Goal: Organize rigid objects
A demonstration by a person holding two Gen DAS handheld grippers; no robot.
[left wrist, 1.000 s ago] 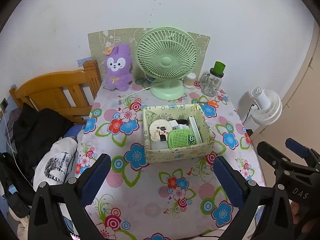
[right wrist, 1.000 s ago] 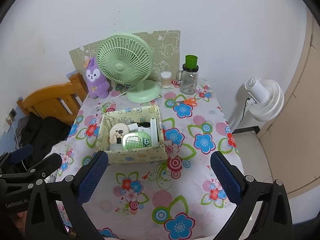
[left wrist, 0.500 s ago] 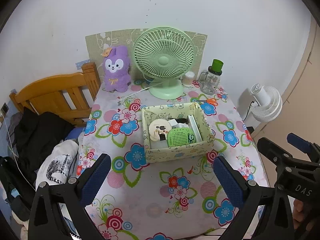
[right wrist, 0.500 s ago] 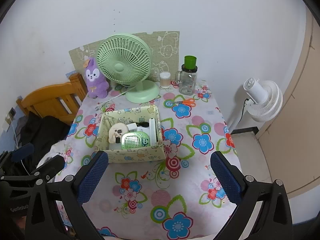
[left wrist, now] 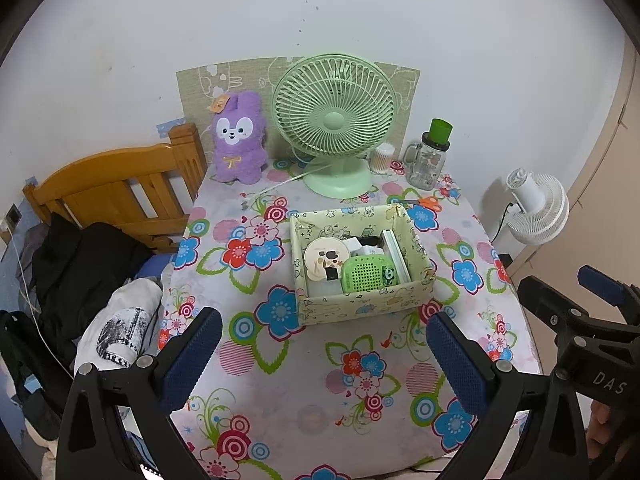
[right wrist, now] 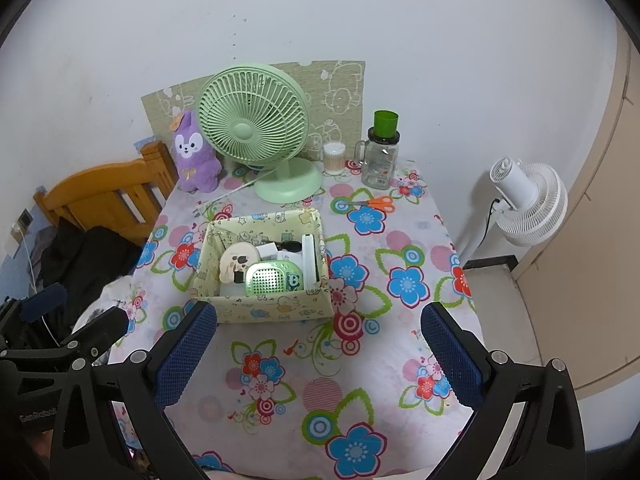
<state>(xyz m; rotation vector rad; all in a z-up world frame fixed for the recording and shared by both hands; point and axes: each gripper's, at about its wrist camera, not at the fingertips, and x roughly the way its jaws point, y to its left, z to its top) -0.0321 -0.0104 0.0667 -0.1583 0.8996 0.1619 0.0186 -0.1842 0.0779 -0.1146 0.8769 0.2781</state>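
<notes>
Currently, scene status:
Left gripper point(left wrist: 322, 354): jaws spread wide, empty, above the near table edge.
Right gripper point(right wrist: 320, 346): jaws spread wide, empty, beside the left one.
Box point(left wrist: 360, 304): mid-table on the floral cloth point(left wrist: 352, 380), apart from both grippers.
Box contents: green speaker point(left wrist: 366, 279), round cream disc point(left wrist: 322, 258), white slab point(left wrist: 394, 250) upright against the right wall.
Scissors point(right wrist: 370, 203): behind the box.
Fan point(left wrist: 334, 120), jar point(left wrist: 430, 158), plush point(left wrist: 239, 138): along the wall.
</notes>
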